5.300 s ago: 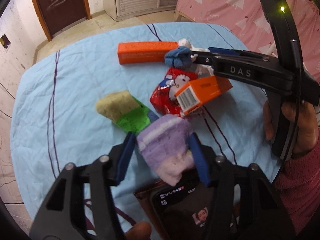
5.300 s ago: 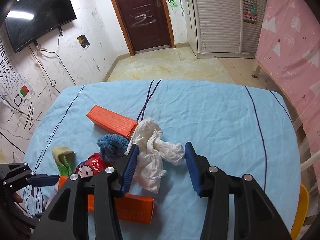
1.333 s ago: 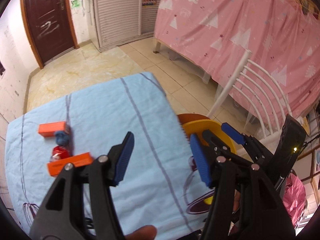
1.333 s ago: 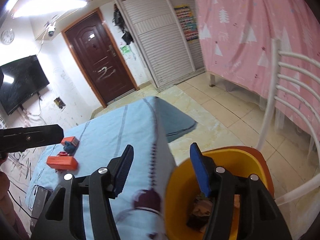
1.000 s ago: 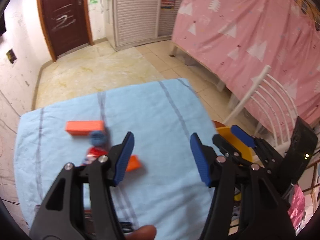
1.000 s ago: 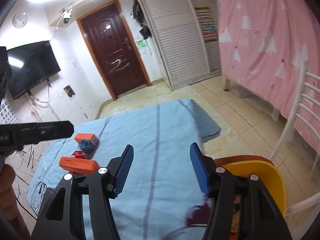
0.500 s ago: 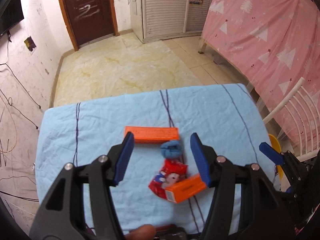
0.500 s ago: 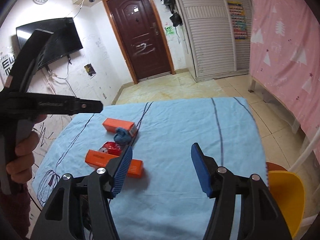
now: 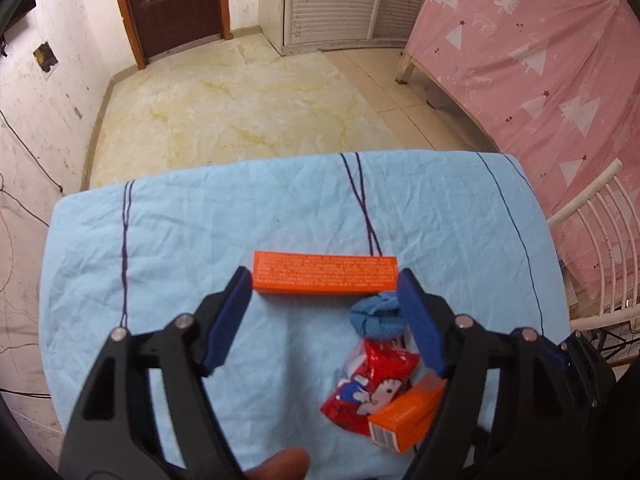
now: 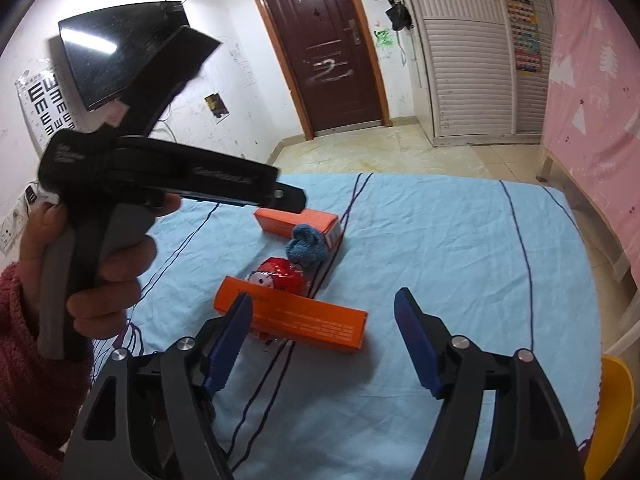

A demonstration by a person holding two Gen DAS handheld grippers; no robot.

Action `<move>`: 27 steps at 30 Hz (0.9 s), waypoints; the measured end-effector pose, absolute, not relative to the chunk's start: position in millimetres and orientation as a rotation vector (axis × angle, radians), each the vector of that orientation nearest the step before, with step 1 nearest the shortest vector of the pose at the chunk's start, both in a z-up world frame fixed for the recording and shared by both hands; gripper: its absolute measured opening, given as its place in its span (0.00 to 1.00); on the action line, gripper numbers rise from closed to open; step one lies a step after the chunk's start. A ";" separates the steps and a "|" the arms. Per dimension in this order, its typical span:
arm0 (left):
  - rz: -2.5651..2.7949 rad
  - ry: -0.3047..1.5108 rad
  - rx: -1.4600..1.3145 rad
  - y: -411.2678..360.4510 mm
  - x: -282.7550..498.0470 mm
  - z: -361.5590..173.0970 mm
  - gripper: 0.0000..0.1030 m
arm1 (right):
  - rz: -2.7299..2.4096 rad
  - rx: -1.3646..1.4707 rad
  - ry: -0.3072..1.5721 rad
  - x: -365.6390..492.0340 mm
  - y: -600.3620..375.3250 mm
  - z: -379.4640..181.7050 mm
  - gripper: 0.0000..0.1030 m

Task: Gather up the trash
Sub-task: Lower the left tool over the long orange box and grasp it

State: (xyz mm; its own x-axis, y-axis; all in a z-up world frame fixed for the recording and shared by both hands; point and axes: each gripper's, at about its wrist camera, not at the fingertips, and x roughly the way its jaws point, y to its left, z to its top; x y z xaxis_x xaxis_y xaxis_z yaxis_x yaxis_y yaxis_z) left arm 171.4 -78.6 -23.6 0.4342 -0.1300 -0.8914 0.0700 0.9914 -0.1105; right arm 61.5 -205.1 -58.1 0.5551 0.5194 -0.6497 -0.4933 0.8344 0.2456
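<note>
We see both the left gripper (image 9: 324, 316) and right gripper (image 10: 323, 340) spread wide, empty, above the blue tablecloth (image 9: 200, 232). Beyond the cloth: marbled floor (image 9: 240, 100), dark door (image 10: 320, 48); pink curtain (image 9: 540, 52) at its right.

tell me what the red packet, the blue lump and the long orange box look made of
Red packet: glossy foil or plastic film, judging by shiny crinkles and cartoon print.
Blue lump: soft knit or terry fabric, fuzzy and matte, possibly a sock.
Long orange box: printed cardboard, with crisp edges and fine text.

Eye chart (image 10: 44, 100) on wall: rows of E; box print unreadable
</note>
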 end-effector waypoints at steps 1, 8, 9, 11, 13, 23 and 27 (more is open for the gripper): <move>-0.127 1.120 -0.066 -77.8 173.5 -26.3 0.73 | 0.607 0.030 0.782 61.1 -202.9 -58.6 0.70; -0.141 1.129 -0.076 -78.5 185.5 -36.1 0.83 | 0.630 -0.027 0.784 56.2 -190.8 -60.0 0.82; -0.146 1.130 -0.079 -78.8 186.6 -36.9 0.85 | 0.631 -0.033 0.784 57.5 -187.6 -60.4 0.83; -0.156 1.133 -0.080 -81.4 189.5 -38.6 0.86 | 0.634 -0.044 0.791 58.4 -185.2 -61.6 0.85; -0.160 1.134 -0.075 -83.7 190.8 -40.4 0.88 | 0.637 -0.045 0.799 60.3 -183.5 -62.6 0.86; -0.192 1.163 -0.047 -93.1 196.0 -56.7 0.89 | 0.629 -0.070 0.830 67.7 -167.3 -69.6 0.89; -0.201 1.173 -0.046 -95.1 198.0 -62.8 0.89 | 0.622 -0.057 0.853 75.5 -162.4 -74.5 0.90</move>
